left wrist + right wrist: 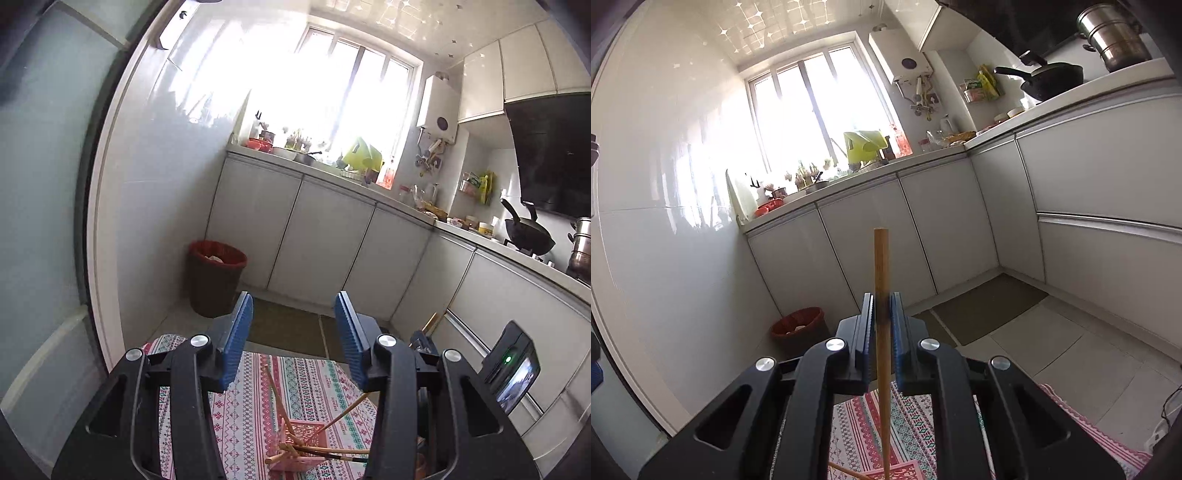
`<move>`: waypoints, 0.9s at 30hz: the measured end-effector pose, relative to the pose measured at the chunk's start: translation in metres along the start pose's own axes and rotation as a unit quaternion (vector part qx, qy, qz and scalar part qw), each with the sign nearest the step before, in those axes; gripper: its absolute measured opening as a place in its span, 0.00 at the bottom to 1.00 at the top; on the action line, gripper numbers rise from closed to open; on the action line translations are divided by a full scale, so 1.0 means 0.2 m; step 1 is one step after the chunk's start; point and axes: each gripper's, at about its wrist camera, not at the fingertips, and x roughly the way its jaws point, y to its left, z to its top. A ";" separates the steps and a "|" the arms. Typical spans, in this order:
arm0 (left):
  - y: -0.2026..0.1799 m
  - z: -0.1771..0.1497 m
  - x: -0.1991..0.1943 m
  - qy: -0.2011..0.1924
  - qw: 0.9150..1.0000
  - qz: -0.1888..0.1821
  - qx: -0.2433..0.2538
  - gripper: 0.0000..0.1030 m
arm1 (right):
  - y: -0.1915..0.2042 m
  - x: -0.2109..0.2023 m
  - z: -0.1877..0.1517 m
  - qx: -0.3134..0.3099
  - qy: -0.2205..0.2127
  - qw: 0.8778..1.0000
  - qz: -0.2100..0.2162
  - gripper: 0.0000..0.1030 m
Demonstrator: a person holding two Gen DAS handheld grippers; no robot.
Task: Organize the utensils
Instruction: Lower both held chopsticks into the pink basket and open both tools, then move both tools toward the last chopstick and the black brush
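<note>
My left gripper (293, 308) is open and empty, held above a pink utensil basket (304, 441) on a patterned tablecloth (306, 380). Several wooden chopsticks (275, 391) stand and lean in the basket. My right gripper (881, 306) is shut on one wooden chopstick (881, 266), held upright, its lower end reaching down toward the pink basket (901, 472) at the bottom edge of the right wrist view. The right gripper's body (511, 363) shows at the right of the left wrist view.
White kitchen cabinets (325, 236) and a cluttered counter run under a bright window. A red bin (216, 277) stands by the left wall. A black wok (528, 232) and a steel pot (1113, 37) sit on the right counter. A dark floor mat (986, 308) lies ahead.
</note>
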 end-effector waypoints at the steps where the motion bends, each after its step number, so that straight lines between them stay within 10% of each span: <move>1: 0.01 0.00 0.00 -0.001 1.000 0.004 0.003 0.42 | 0.00 0.00 -0.03 0.000 0.008 1.000 0.001 0.37; 8: 0.02 -0.01 -0.02 0.017 1.000 0.004 0.002 0.45 | -0.07 -0.16 0.03 -0.023 0.016 0.999 -0.020 0.65; 16: -0.09 -0.07 -0.04 0.039 0.998 0.016 0.037 0.69 | -0.15 -0.34 0.14 -0.052 0.032 0.996 -0.062 0.84; 27: -0.20 -0.21 -0.08 0.078 0.992 0.030 0.094 0.93 | -0.28 -0.51 0.13 -0.074 0.081 0.989 -0.101 0.93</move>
